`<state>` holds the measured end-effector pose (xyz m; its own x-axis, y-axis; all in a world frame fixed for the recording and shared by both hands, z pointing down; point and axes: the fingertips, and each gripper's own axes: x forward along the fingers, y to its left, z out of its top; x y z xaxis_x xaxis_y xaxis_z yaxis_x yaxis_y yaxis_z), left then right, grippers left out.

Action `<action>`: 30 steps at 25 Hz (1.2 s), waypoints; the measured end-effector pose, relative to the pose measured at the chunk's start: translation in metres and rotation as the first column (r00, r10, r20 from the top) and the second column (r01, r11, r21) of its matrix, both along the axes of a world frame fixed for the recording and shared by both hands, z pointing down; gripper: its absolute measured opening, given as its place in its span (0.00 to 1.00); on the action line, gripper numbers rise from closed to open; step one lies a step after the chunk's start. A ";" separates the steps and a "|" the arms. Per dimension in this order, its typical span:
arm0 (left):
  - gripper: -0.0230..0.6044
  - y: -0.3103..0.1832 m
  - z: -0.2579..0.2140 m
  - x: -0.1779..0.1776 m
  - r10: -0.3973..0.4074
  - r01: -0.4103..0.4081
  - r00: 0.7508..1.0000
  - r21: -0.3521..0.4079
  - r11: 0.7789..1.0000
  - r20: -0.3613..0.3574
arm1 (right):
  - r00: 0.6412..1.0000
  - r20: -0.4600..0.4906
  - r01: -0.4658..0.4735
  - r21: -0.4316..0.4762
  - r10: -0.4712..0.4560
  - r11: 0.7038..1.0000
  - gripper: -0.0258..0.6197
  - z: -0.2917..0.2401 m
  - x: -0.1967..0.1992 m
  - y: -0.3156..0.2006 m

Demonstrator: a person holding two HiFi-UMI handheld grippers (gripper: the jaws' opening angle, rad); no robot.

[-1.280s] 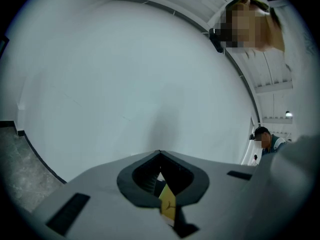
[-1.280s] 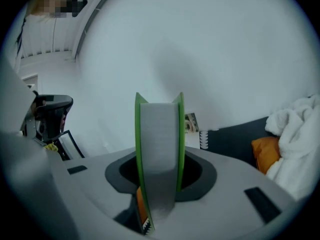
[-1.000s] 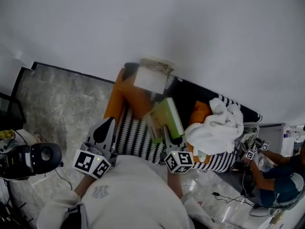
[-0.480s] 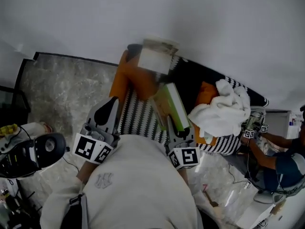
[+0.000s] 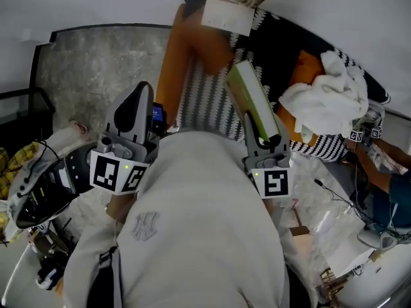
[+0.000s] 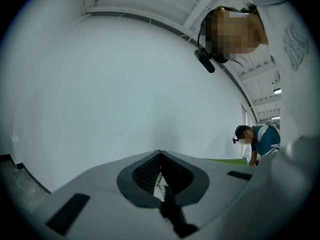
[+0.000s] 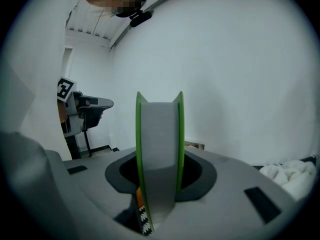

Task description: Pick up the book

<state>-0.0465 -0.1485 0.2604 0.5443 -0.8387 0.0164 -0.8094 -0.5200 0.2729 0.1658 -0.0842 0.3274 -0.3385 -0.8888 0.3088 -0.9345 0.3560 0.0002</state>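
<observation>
The book [image 5: 252, 100], thin with green covers, is clamped spine-down in my right gripper [image 5: 260, 138] and stands out forward over the striped sofa [image 5: 205, 101]. In the right gripper view the book [image 7: 159, 139] rises upright between the two pads, pages edge-on, with my right gripper [image 7: 160, 179] shut on it. My left gripper [image 5: 142, 92] hangs beside the sofa's left end, its jaws together with nothing between them. The left gripper view shows my left gripper [image 6: 161, 156] closed against a bare white wall.
The sofa carries orange cushions [image 5: 189, 43], a heap of white cloth [image 5: 329, 101] at its right and a pale sheet [image 5: 232, 8] at the far end. A black and white device [image 5: 38, 188] lies on the floor at left. Another person [image 5: 388, 172] crouches at right.
The right gripper has lifted the book up off the sofa and rolled it more upright. The left gripper has risen a little too. The head view has swung down toward the floor.
</observation>
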 end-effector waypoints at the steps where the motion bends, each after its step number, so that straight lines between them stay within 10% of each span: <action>1: 0.05 0.000 0.001 -0.003 -0.006 0.006 1.000 -0.002 1.000 0.010 | 1.000 0.004 -0.004 -0.004 0.004 1.000 0.27 0.002 0.000 0.001; 30: 0.05 0.013 0.009 -0.002 -0.006 0.006 1.000 -0.024 1.000 0.016 | 1.000 0.021 -0.010 -0.072 0.012 0.997 0.27 0.022 0.001 0.018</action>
<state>-0.0485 -0.1354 0.2692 0.5388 -0.8412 0.0449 -0.8168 -0.5086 0.2723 0.1664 -0.0659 0.3489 -0.3358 -0.8683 0.3650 -0.9379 0.3439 -0.0449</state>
